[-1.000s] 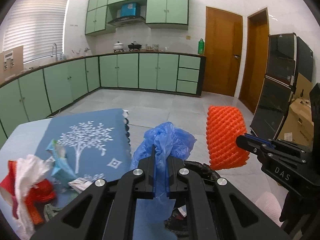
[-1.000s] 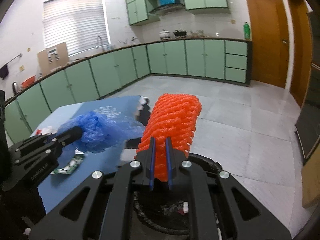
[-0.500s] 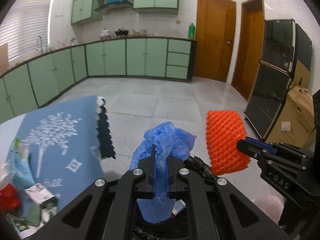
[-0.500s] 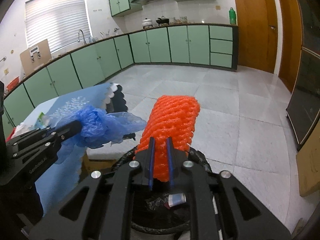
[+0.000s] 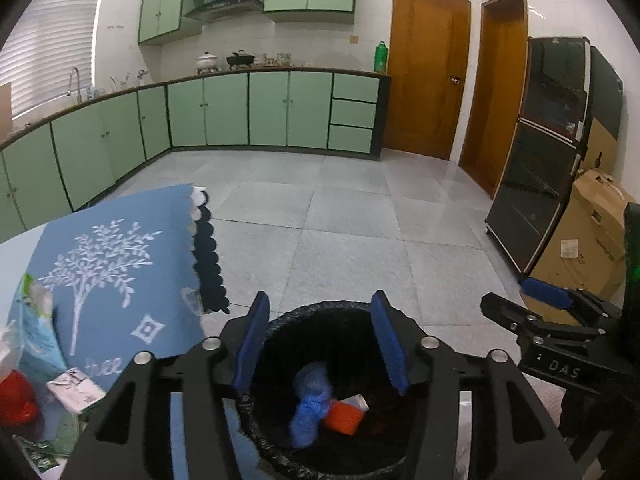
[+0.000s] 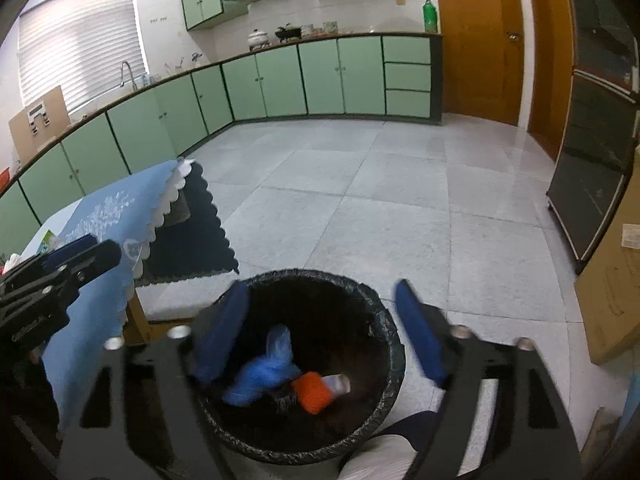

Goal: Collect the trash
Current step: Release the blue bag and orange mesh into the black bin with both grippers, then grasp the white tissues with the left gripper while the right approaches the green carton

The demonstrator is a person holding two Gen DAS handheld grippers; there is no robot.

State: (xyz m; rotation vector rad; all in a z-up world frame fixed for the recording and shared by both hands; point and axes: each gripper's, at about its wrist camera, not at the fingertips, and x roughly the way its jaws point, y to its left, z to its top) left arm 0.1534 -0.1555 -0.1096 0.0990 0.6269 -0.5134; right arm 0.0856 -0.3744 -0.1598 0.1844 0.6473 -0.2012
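A black-lined trash bin [image 5: 320,312] [image 6: 384,320] stands on the floor beside the table. Inside it lie a crumpled blue plastic bag [image 5: 310,404] [image 6: 260,372] and an orange foam net [image 5: 342,420] [image 6: 314,392]. My left gripper [image 5: 320,344] is open and empty right above the bin. My right gripper [image 6: 320,336] is open and empty above the bin too; it also shows at the right of the left wrist view [image 5: 548,300]. More trash lies on the table: a red wrapper [image 5: 14,398], a small carton [image 5: 76,390] and a light blue packet [image 5: 34,320].
A blue tablecloth with a white tree print [image 5: 116,280] covers the table [image 6: 100,216] left of the bin. A black glass cabinet [image 5: 552,152] and a cardboard box [image 5: 592,232] stand at the right. Green kitchen cabinets [image 5: 240,108] line the far wall across a tiled floor.
Both grippers have opened. The blue bag and the orange foam net have dropped from them into the bin.
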